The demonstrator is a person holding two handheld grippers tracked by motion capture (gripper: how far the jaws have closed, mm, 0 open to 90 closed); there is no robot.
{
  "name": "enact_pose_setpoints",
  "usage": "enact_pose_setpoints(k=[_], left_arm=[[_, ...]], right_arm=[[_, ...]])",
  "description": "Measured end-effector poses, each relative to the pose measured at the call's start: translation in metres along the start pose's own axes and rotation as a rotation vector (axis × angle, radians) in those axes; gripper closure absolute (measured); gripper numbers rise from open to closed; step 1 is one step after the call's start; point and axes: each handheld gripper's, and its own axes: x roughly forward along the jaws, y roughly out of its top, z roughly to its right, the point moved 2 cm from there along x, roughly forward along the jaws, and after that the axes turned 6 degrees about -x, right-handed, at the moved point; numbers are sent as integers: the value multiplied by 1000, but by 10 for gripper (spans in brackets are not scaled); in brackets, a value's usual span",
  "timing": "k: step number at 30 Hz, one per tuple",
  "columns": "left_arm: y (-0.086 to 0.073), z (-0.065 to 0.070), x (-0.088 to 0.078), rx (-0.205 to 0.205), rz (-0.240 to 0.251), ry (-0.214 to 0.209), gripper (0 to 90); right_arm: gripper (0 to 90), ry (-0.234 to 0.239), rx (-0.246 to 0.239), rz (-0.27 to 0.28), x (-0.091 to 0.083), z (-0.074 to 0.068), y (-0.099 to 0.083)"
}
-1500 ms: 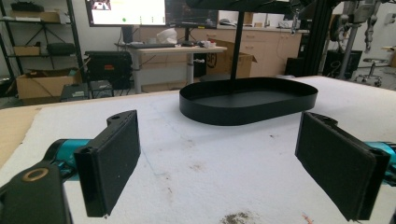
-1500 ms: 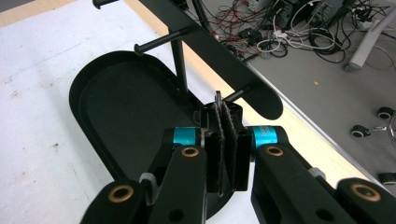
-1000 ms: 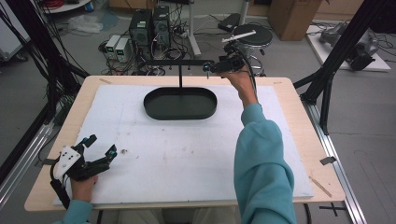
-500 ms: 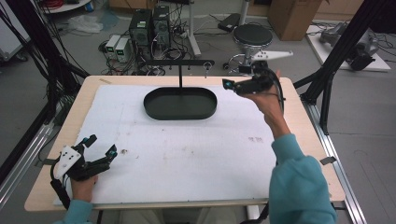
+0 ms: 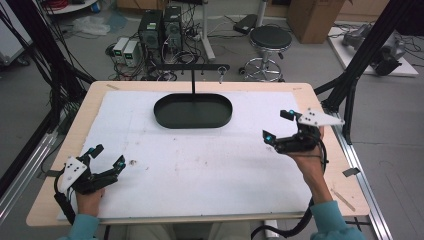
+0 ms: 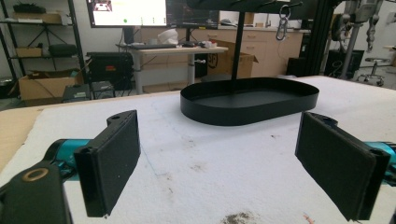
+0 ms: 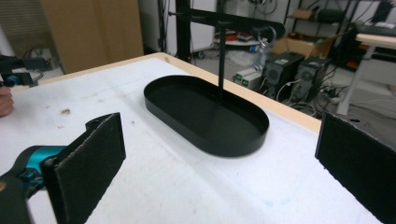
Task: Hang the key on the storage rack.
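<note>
Two open grippers, nothing held, and one black oval metal tray [image 5: 192,111] ahead at the far middle of the table.

Nearest me, at the near left corner, my left gripper [image 5: 102,158] rests low over the white foam mat [image 5: 200,165], jaws spread wide and empty. My right gripper [image 5: 278,126] hangs over the right side of the mat; its jaws have just been opening and stand fully apart with nothing between them. From it the tray lies to the far left, long axis running left to right, so I judge the right hand the nearer one. The mat between is bare, giving free room to approach. Behind the tray rises a thin black T-shaped stand [image 5: 193,70] with a small metal hook [image 5: 220,75] hanging near its right end, just short of the far table edge.
</note>
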Motion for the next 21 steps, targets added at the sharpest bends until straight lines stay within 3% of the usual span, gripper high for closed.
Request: enact_pose_setpoints(k=[2, 3, 4, 10, 12, 15, 17, 21], left_arm=[[0, 0, 0, -2, 1, -1, 145], [0, 1, 0, 0, 1, 0, 145], [0, 1, 0, 4, 1, -1, 145], [0, 1, 0, 9, 0, 0, 145], [0, 1, 0, 9, 1, 0, 145], [0, 1, 0, 8, 1, 0, 145], [0, 1, 0, 10, 3, 0, 145], [0, 1, 0, 4, 2, -1, 145]], right_arm=[[9, -14, -1, 35, -6, -4, -17], [9, -31, -6, 56, -11, -10, -36], [9, -31, -6, 56, -11, -10, -36], [8, -100, 14, 117, -21, -20, -88], [8, -113, -4, 123, -21, -20, -99], [9, -117, 7, 130, -21, -20, -105], [9, -123, 9, 107, -19, -18, -110], [9, -144, 33, 141, -21, -16, -115]])
